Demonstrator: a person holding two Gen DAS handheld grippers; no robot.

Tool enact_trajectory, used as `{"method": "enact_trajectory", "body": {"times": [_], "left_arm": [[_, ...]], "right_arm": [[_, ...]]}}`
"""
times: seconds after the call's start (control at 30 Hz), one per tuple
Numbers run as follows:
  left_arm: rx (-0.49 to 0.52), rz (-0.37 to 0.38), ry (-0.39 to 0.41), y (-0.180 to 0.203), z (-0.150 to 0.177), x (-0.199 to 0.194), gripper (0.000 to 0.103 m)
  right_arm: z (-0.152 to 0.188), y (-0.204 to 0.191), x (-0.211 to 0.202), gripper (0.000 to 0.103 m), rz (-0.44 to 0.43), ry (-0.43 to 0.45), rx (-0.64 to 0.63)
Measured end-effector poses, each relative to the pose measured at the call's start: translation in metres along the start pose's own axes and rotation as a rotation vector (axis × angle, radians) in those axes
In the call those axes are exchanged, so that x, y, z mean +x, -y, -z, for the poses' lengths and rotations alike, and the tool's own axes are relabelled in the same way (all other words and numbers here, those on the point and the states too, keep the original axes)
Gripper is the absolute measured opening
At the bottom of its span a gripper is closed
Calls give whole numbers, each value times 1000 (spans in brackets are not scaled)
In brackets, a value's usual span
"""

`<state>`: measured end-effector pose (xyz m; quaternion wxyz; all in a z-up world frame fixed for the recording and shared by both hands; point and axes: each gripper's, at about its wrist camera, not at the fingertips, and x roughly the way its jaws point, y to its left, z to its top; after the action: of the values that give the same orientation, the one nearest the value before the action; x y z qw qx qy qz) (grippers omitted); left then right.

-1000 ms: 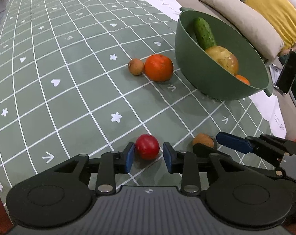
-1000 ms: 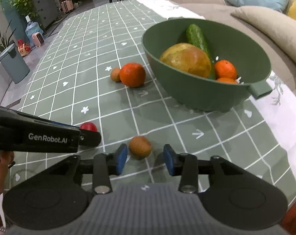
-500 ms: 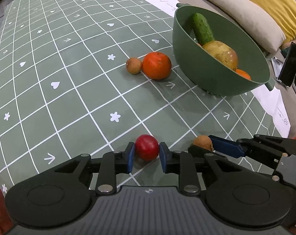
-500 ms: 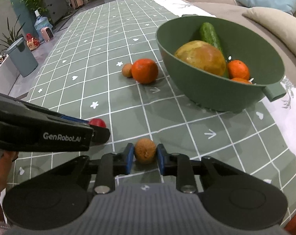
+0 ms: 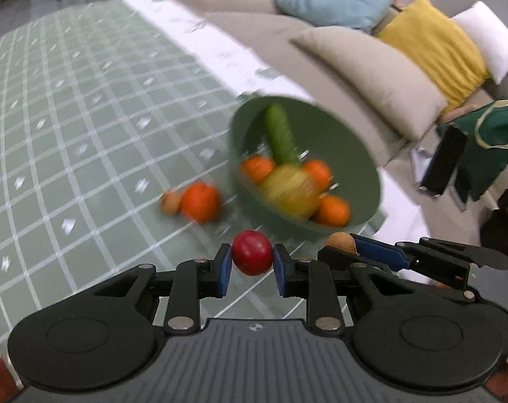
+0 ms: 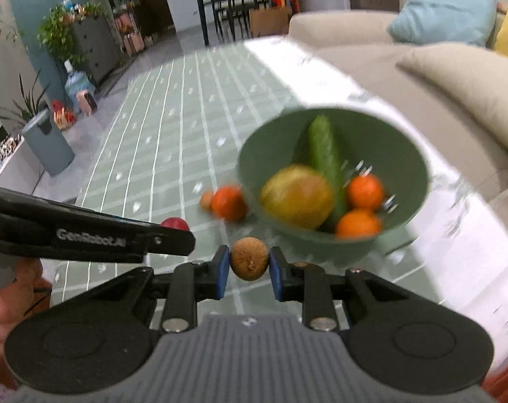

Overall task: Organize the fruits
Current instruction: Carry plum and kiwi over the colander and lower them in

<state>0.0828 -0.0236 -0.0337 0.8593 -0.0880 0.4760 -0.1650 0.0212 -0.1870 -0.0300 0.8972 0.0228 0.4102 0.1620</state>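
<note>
You are now holding both fruits clear of the tablecloth [image 5: 86,154], where a second ago they sat on it between parted fingers. Your left gripper [image 5: 252,265] is clamping the red fruit [image 5: 252,257], and your right gripper [image 6: 248,266] is clamping the brown fruit [image 6: 248,258]. Both cameras are looking from higher up than before, so the green bowl [image 6: 415,154] is showing more of its inside, including a second and third small orange [image 5: 258,169]. The background is blurring where it was sharp earlier.
</note>
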Motion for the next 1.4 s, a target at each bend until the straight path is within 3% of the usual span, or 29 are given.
{"method": "enact_trajectory", "body": {"times": [0.23,0.53,1.03,1.4], "left_arm": [[130,43,17,42,-40,18,29],[307,43,-38,84,-76,63,29],[417,42,-160,101,-105,128,29],[387,31,-206,90,-106,153,29]], "right_arm": [[-32,49,-7,21,63,-12,-21],[-64,83,18,21,85,-107,-180],[-74,100,79,21,67,-223,-344],[-78,101,99,21,58,-233,-397]]}}
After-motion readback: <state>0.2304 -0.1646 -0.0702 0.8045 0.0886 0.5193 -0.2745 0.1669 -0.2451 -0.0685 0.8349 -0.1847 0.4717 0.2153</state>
